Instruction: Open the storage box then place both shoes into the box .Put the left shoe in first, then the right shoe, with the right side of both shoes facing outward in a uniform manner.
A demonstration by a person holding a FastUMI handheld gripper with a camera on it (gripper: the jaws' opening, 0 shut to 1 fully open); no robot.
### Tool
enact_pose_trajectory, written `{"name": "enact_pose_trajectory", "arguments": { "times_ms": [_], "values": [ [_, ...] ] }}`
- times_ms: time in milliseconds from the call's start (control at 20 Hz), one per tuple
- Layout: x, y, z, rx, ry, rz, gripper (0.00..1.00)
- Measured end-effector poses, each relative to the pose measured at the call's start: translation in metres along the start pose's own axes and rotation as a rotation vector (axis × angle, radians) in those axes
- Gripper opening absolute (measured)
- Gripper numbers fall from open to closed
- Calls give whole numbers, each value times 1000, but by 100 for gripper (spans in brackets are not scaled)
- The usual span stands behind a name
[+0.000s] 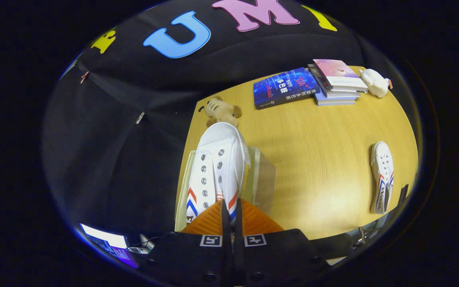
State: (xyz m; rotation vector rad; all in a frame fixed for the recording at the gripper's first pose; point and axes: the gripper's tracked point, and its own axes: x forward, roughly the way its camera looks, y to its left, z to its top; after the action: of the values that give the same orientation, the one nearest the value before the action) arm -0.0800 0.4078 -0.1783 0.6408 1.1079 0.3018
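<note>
the tool (231, 217) was clamped on the heel of a white canvas shoe (217, 167), toe pointing straight ahead, hanging over the clear plastic storage box (263, 175).

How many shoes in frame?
2. One shoe is clamped at its heel end between the gripper fingers, over the clear storage box. The other shoe lies on the table, well off to the side.
</note>
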Motion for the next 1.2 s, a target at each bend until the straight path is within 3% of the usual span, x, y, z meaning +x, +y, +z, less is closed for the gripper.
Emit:
{"name": "enact_pose_trajectory", "arguments": {
  "times_ms": [300,650,950,1200],
  "values": [
    [51,12,-35,48,104,-94,5],
    [89,27,-37,86,121,-143,6],
    [114,34,-46,119,148,-155,5],
    [127,46,-49,147,174,-87,8]
  ]
}}
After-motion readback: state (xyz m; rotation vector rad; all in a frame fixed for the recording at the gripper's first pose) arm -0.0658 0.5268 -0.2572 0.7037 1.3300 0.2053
